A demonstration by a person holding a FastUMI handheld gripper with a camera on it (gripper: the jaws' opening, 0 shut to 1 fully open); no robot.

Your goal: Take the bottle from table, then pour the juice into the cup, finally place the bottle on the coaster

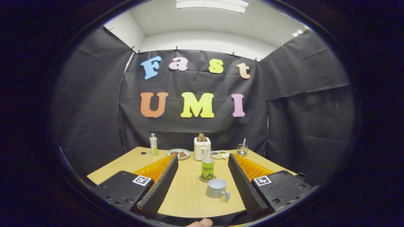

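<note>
Gripper (pixel 202 167) spread wide, fingers (pixel 161 186) empty, with grey cup (pixel 217 189) between them on the wooden table (pixel 186 198). Just beyond the cup, bottle (pixel 208 165) upright on round coaster (pixel 202 180), pale juice inside. Farther back: toaster (pixel 202 147) holding toast, plate (pixel 178 154) with brown food, glass (pixel 242 149) with straw, second bottle (pixel 153 144).

Green-labelled juice bottle (pixel 208 165) upright on round coaster (pixel 205 179) – grey handled cup (pixel 217 189) upright just beside it, nearer, all on the table between the open fingers
</note>
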